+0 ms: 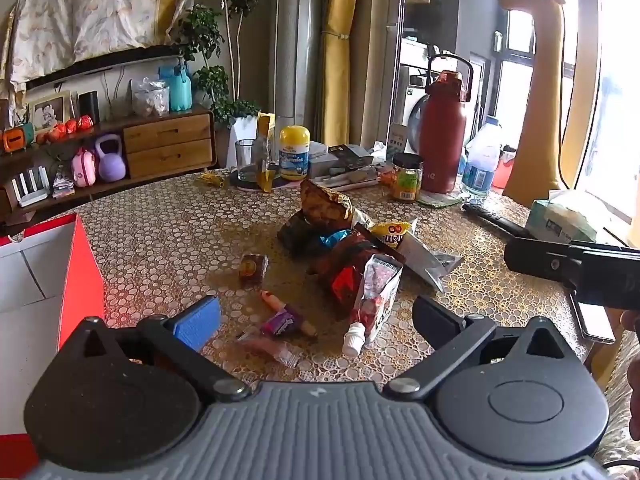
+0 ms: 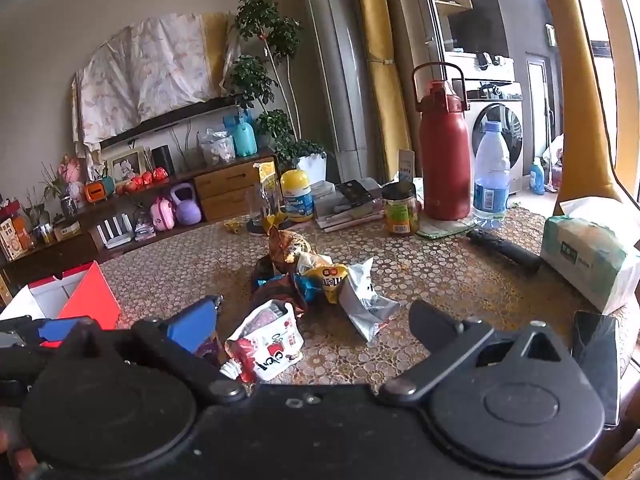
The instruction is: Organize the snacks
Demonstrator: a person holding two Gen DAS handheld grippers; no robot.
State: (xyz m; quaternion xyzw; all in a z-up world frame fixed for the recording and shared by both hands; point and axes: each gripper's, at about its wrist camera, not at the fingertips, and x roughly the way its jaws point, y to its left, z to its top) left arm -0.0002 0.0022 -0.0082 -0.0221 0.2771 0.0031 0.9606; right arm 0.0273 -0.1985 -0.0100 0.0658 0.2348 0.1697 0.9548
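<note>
A heap of snack packets lies in the middle of the lace-covered table. Among them are a yellow candy bag, a white spouted pouch, a small brown wrapped sweet and a purple-wrapped candy. My left gripper hovers wide open just short of the loose candies, holding nothing. In the right wrist view the same heap and the white pouch lie ahead of my right gripper, which is also open and holds nothing. A red and white box stands open at the left.
At the table's back stand a red flask, a water bottle, a jar, a yellow-lidded bottle and a glass. A tissue pack, a black remote and a phone lie at the right.
</note>
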